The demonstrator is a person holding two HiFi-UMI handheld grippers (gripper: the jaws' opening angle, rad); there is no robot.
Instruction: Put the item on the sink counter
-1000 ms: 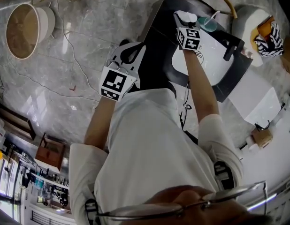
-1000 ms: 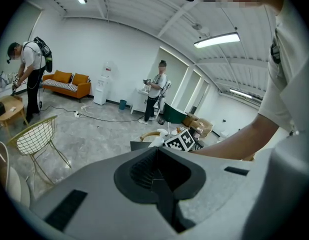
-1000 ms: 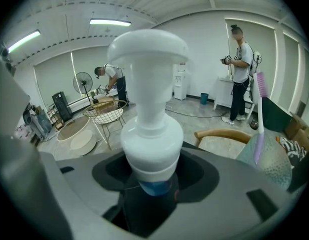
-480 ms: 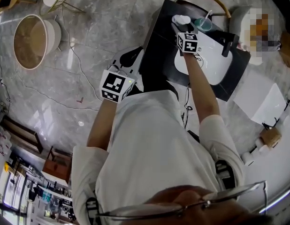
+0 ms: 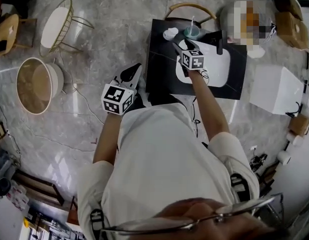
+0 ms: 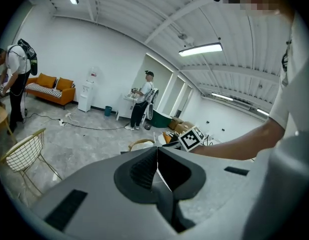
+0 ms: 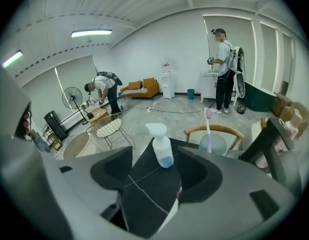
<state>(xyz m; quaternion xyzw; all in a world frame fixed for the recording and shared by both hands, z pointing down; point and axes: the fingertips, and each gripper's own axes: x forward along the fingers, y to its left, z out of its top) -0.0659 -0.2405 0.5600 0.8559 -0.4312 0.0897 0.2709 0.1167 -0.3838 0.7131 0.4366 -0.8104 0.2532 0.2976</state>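
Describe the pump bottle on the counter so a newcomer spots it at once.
Find the black sink counter with the white basin. On its dark top stands the pump bottle, left of a cup holding a toothbrush. It alone has a white pump head and blue liquid inside.

The sink counter (image 5: 162,59) looks like black stone with thin pale veins, smooth with a dull sheen. Its basin (image 5: 218,70) is glossy white. The pump bottle (image 7: 163,154) by the counter's far edge is translucent plastic. The floor (image 5: 109,39) is polished grey marble, and the wire chair (image 5: 57,24) is brass-coloured metal.
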